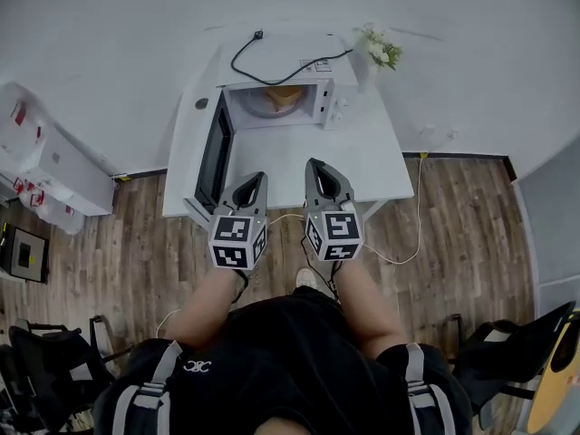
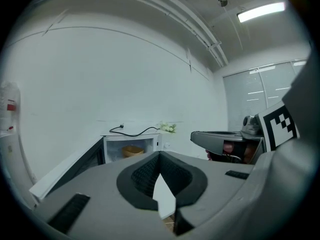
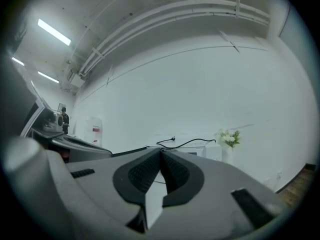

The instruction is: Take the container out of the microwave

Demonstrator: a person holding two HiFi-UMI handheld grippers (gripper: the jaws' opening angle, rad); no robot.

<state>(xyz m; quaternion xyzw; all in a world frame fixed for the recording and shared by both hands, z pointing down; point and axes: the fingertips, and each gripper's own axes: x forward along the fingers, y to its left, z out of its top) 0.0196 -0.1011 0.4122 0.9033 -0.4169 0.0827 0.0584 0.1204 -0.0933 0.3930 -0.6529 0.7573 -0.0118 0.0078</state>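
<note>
Lab-like test room: bare white wall (image 1: pixel 109 62), strip light (image 2: pixel 260 11), ceiling pipes (image 3: pixel 175 14), wood-look floor (image 1: pixel 462 234), microwave (image 1: pixel 281 102) on table (image 1: pixel 362 152).

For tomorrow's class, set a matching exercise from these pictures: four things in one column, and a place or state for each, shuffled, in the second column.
Column one
1. microwave door
2. container
3. black cable
4. flowers

Column two
a. inside the microwave
b. lying on top of the microwave
c. swung open
d. to the right of the microwave in the head view

Pairs: 1-c; 2-a; 3-b; 4-d
</note>
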